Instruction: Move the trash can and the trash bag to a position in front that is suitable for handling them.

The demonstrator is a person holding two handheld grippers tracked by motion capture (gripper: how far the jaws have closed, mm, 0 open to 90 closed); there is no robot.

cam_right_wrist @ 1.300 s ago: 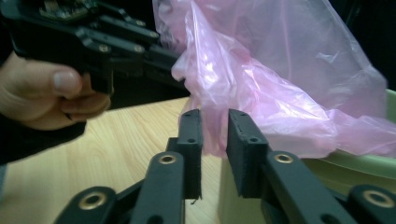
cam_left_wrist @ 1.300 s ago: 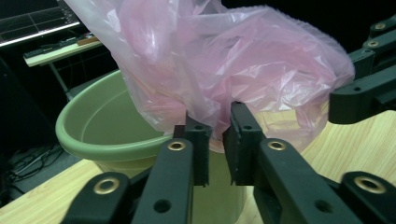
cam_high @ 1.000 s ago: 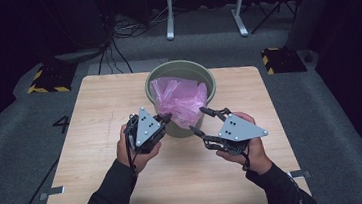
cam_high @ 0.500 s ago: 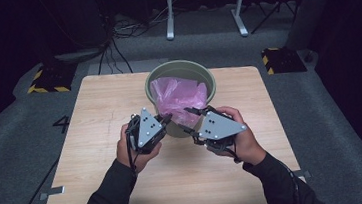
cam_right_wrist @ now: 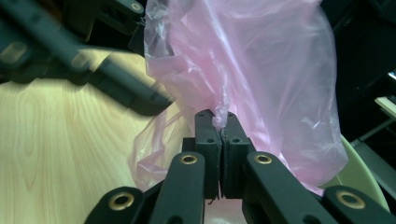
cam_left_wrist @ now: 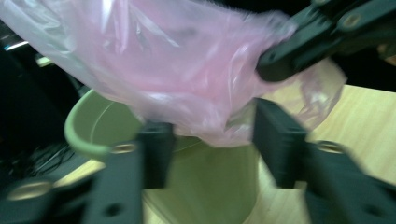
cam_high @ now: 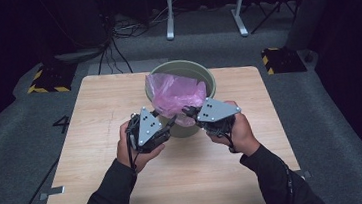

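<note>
A pink plastic bag (cam_high: 176,95) is seen lying in and over the mouth of a green bin (cam_high: 205,75) at the far middle of the wooden table (cam_high: 95,120), its loose edge spilling over the near rim. A fold of that edge is pinched between the clenched jaws of the right gripper (cam_right_wrist: 221,122) (the film is seen squeezed up between the pads). The left gripper (cam_left_wrist: 210,142) is held with its jaws spread apart, the hanging film lying just beyond them and between their tips, with the bin wall behind. Both grippers are at the near rim, the right one to the right. The coming move is judged to turn on the left jaws being closed on the film directly ahead.
</note>
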